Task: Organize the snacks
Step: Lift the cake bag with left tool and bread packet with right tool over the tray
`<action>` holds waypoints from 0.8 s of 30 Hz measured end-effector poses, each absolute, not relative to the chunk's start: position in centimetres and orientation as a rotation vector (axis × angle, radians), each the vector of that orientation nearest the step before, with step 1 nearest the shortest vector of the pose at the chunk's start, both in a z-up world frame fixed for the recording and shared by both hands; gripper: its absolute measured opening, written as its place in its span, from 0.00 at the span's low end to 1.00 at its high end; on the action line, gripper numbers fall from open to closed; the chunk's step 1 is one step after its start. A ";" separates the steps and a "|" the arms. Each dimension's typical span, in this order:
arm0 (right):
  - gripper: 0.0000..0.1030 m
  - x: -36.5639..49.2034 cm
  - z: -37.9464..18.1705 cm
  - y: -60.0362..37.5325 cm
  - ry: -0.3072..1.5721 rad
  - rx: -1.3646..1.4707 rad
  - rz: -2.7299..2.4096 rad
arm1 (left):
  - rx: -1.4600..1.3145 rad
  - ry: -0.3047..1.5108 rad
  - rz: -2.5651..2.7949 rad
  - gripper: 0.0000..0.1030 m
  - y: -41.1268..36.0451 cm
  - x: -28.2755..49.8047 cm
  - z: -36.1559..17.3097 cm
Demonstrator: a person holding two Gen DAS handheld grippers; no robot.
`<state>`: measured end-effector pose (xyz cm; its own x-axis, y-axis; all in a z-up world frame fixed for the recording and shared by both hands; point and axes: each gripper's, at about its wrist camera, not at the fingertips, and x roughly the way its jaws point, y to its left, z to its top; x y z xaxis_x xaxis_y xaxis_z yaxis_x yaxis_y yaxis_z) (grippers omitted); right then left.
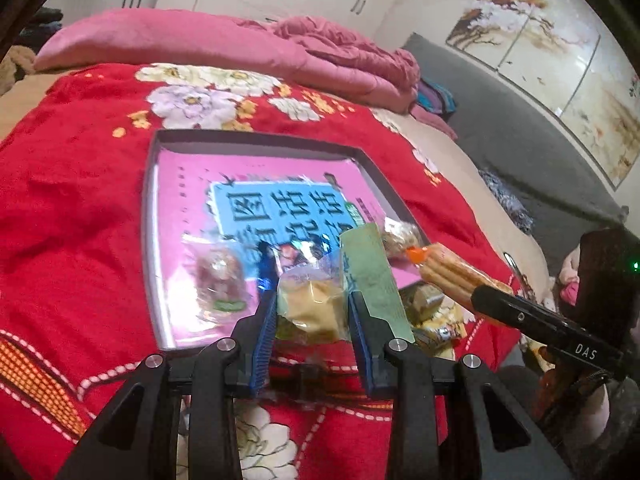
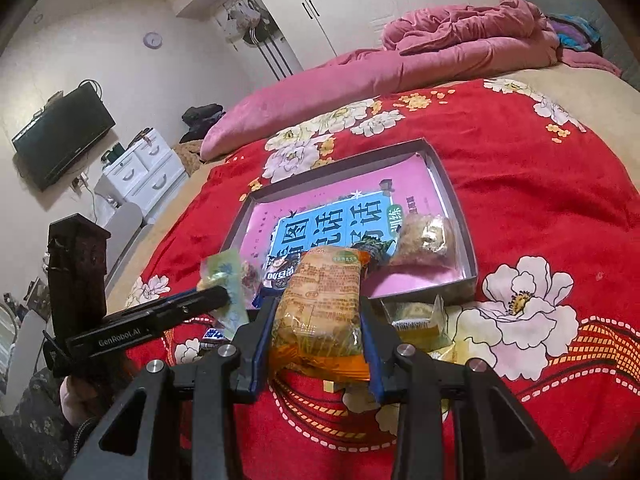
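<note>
My left gripper (image 1: pixel 314 300) is shut on a yellow cake in a clear wrapper (image 1: pixel 312 308), whose green end flap (image 1: pixel 372 272) sticks up beside the right finger. It hangs over the near edge of a grey tray (image 1: pixel 150 216) lined with a pink book. My right gripper (image 2: pixel 318 316) is shut on an orange biscuit pack (image 2: pixel 320 296), held just before the tray (image 2: pixel 464 220). In the left wrist view the biscuit pack (image 1: pixel 452 276) appears at the right. In the right wrist view the left gripper (image 2: pixel 222 294) appears at the left.
In the tray lie a reddish wrapped snack (image 1: pixel 220 276), a dark packet (image 2: pixel 280 276) and a brown round snack (image 2: pixel 424 240). More yellow wrapped cakes (image 2: pixel 416 316) lie on the red floral bedspread (image 2: pixel 540 184) before the tray. A pink quilt (image 2: pixel 440 52) is heaped behind.
</note>
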<state>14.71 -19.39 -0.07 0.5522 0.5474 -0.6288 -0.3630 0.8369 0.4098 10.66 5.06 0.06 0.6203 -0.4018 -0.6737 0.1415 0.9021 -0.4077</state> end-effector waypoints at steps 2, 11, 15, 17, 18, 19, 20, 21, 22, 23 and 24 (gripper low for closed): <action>0.37 14.8 0.0 -19.3 0.821 0.241 0.542 | -0.340 0.838 -0.305 0.35 5.7 10.7 0.2; 0.37 15.1 0.6 -19.8 0.801 0.243 0.522 | -0.370 0.784 -0.195 0.35 9.4 10.8 1.0; 0.37 15.3 0.7 -19.9 0.794 0.243 0.508 | -0.375 0.773 -0.136 0.35 11.0 10.8 1.0; 0.37 15.4 0.8 -20.0 0.790 0.242 0.501 | -0.374 0.772 -0.118 0.35 11.4 10.8 0.9; 0.37 15.5 0.8 -20.0 0.789 0.242 0.499 | -0.363 0.772 -0.103 0.35 11.4 10.8 0.9; 0.37 15.5 0.8 -20.0 0.788 0.240 0.497 | -0.349 0.772 -0.093 0.35 11.4 10.7 0.8; 0.37 15.6 0.8 -20.0 0.787 0.240 0.496 | -0.334 0.773 -0.082 0.35 11.3 10.7 0.8; 0.37 15.7 0.8 -20.0 0.786 0.241 0.494 | -0.314 0.774 -0.073 0.35 11.1 10.8 0.7; 0.37 15.7 0.9 -20.0 0.785 0.244 0.493 | -0.306 0.775 -0.072 0.35 11.0 10.8 0.7; 0.37 15.8 0.9 -20.0 0.784 0.245 0.491 | -0.298 0.778 -0.073 0.35 10.8 10.8 0.6; 0.37 15.9 0.9 -20.0 0.783 0.243 0.488 | -0.287 0.782 -0.074 0.35 10.6 10.9 0.5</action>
<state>15.90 -20.03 0.88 0.6057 0.5057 -0.6143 -0.3296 0.8621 0.3848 10.89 10.58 0.51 0.7087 -0.1715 -0.6843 -0.0401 0.9587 -0.2817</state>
